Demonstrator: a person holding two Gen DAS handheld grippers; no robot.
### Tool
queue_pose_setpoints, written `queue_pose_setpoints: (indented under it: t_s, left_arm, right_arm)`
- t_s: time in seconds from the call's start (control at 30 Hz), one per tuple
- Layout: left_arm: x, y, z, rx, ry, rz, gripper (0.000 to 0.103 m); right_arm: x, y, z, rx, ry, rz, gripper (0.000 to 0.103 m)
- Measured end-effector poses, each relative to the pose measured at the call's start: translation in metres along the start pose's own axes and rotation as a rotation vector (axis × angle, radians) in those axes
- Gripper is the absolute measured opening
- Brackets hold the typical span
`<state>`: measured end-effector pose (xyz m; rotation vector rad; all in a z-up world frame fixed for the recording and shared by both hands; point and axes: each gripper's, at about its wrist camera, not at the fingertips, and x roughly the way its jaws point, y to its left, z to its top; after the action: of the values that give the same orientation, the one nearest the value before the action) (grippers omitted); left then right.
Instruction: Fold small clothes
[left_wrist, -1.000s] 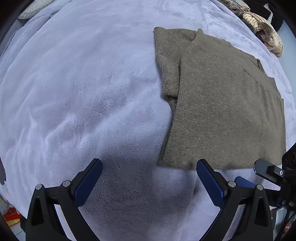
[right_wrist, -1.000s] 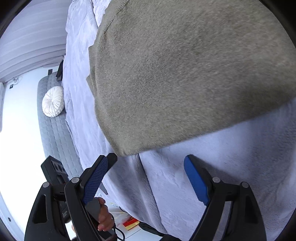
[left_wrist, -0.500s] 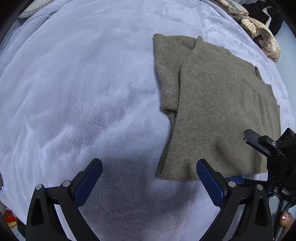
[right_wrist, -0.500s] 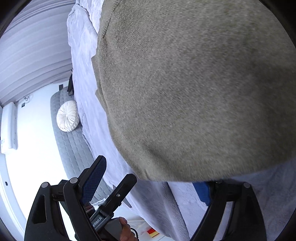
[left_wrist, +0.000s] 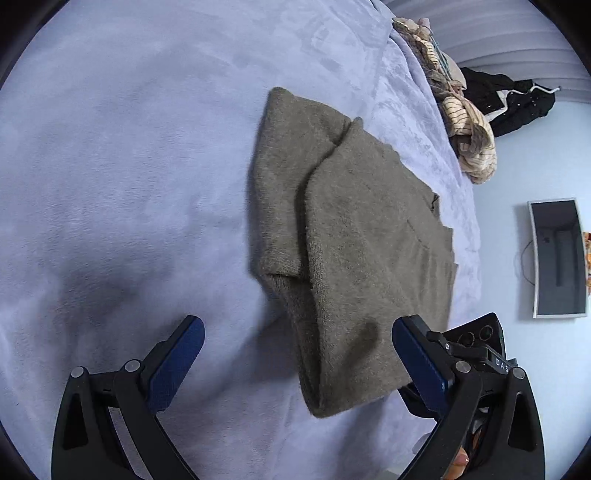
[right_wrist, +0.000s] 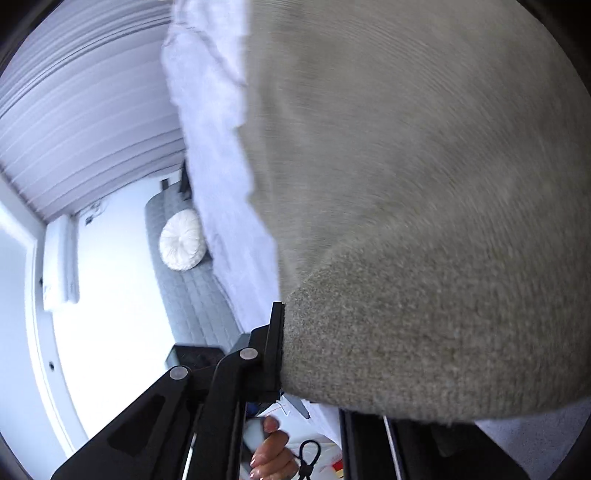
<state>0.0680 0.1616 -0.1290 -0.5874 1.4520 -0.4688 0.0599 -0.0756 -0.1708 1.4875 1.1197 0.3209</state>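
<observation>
An olive knitted sweater (left_wrist: 362, 236) lies partly folded on the lavender blanket (left_wrist: 129, 166), one sleeve laid over its body. Its near corner is raised off the blanket. My left gripper (left_wrist: 295, 354) is open, and that raised corner sits between its blue pads without touching them. In the right wrist view the sweater (right_wrist: 424, 221) fills most of the picture. My right gripper (right_wrist: 286, 332) is shut on the sweater's hem; one black finger (right_wrist: 275, 347) presses against the knit and the other is hidden under the cloth. The right gripper's body (left_wrist: 476, 343) shows behind my left gripper's right finger.
A heap of striped and beige clothes (left_wrist: 469, 133) and a black garment (left_wrist: 509, 99) lie at the bed's far right edge. A dark screen (left_wrist: 557, 258) hangs on the wall. A white round cushion (right_wrist: 183, 240) rests on a grey quilted bench (right_wrist: 195, 302). A hand (right_wrist: 269, 454) shows below.
The right gripper's jaws have closed on the sweater's hem. The near corner has lifted. The left gripper has swung so the sweater's corner now lies between its open fingers.
</observation>
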Motion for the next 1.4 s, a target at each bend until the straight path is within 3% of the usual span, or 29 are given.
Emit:
queue_pose_setpoints:
  t_s: [0.2, 0.27, 0.4, 0.53, 0.57, 0.67, 0.77, 0.83, 0.9, 0.97, 1.13, 1.23, 1.4]
  left_arm:
    - [0.026, -0.022, 0.037, -0.035, 0.042, -0.209, 0.102]
    - [0.036, -0.034, 0.049, -0.030, 0.048, -0.240, 0.102]
    - [0.059, -0.058, 0.058, 0.037, 0.090, -0.123, 0.101]
    - [0.080, -0.066, 0.053, 0.116, 0.118, 0.115, 0.038]
    - [0.081, -0.067, 0.052, 0.128, 0.111, 0.141, 0.034]
    - [0.075, -0.072, 0.050, 0.143, 0.071, 0.146, 0.029]
    - [0.068, -0.085, 0.044, 0.211, 0.027, 0.194, 0.029]
    - [0.068, -0.096, 0.041, 0.250, 0.006, 0.230, 0.029]
    - [0.068, -0.107, 0.040, 0.279, -0.012, 0.263, 0.026]
    - [0.064, -0.116, 0.037, 0.306, -0.030, 0.287, 0.025]
    - [0.050, -0.146, 0.029, 0.387, -0.070, 0.321, 0.022]
    - [0.050, -0.187, 0.020, 0.504, -0.100, 0.343, 0.022]
    - [0.070, -0.266, 0.004, 0.680, -0.076, 0.305, 0.022]
  right_arm:
    - [-0.014, 0.044, 0.004, -0.163, 0.018, -0.011, 0.008]
    - [-0.008, 0.048, 0.002, -0.170, 0.029, -0.030, 0.008]
    - [0.002, 0.037, -0.004, -0.141, 0.060, -0.089, 0.008]
    - [0.004, 0.026, -0.009, -0.140, 0.143, -0.221, 0.013]
    - [0.002, 0.024, -0.009, -0.141, 0.165, -0.257, 0.017]
    - [-0.012, 0.027, -0.006, -0.173, 0.210, -0.329, 0.038]
    - [-0.047, 0.049, 0.005, -0.294, 0.143, -0.356, 0.038]
    - [-0.065, 0.067, 0.023, -0.365, 0.040, -0.404, 0.030]
    - [-0.069, 0.075, 0.047, -0.390, -0.044, -0.490, 0.011]
    - [-0.064, 0.074, 0.070, -0.417, -0.104, -0.558, 0.010]
    - [-0.020, 0.039, 0.099, -0.439, -0.014, -0.675, 0.007]
    - [-0.020, 0.046, 0.103, -0.441, -0.013, -0.653, 0.006]
    - [-0.073, 0.034, 0.101, -0.377, -0.018, -0.473, 0.011]
